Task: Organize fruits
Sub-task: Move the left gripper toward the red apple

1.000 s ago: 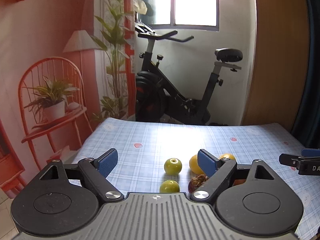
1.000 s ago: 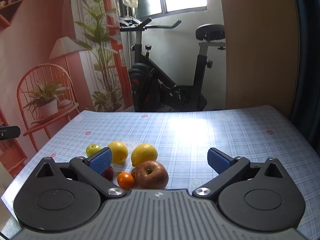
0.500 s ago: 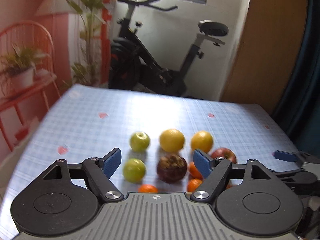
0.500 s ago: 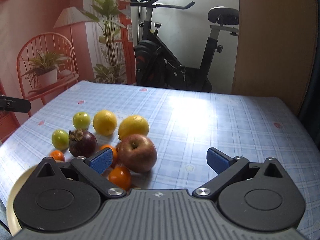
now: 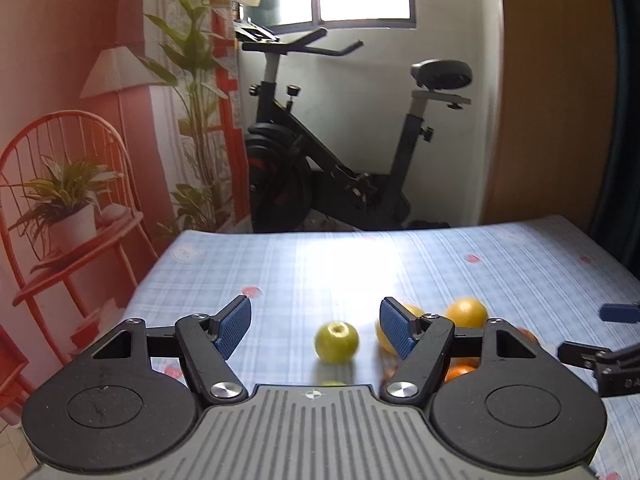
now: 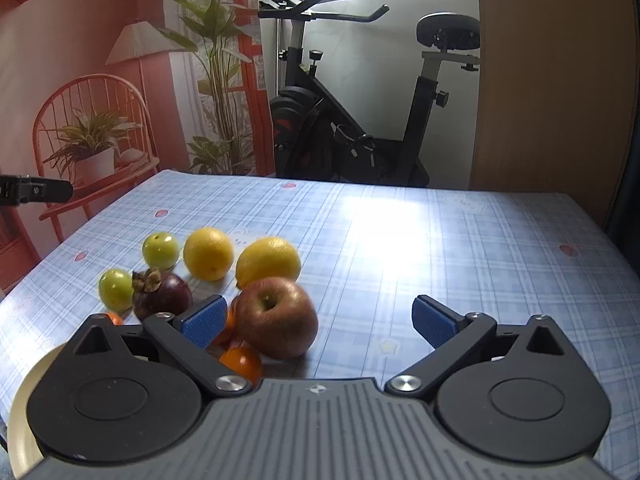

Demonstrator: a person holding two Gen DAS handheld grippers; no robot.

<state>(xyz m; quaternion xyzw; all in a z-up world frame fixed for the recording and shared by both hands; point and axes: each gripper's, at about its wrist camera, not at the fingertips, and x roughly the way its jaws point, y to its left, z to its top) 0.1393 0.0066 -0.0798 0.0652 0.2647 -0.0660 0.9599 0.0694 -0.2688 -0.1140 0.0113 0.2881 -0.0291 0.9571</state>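
Note:
Fruit lies in a cluster on the blue checked tablecloth (image 6: 400,248). In the right wrist view I see a red apple (image 6: 276,317), two lemons (image 6: 267,261) (image 6: 209,253), a dark mangosteen (image 6: 162,295), two green fruits (image 6: 160,249) (image 6: 116,289) and small oranges (image 6: 241,362). My right gripper (image 6: 318,320) is open and empty, its left finger beside the apple. In the left wrist view my left gripper (image 5: 316,327) is open and empty, with a green fruit (image 5: 336,341) just ahead between its fingers and lemons (image 5: 466,313) behind the right finger.
A cream plate rim (image 6: 20,408) shows at the lower left of the right wrist view. Beyond the table's far edge stand an exercise bike (image 5: 340,152), a red chair with a potted plant (image 5: 68,200) and a wooden panel (image 5: 552,92).
The left gripper has tilted back up and drawn lower, so most fruit is now hidden behind it. The right gripper has moved a little closer to the apple.

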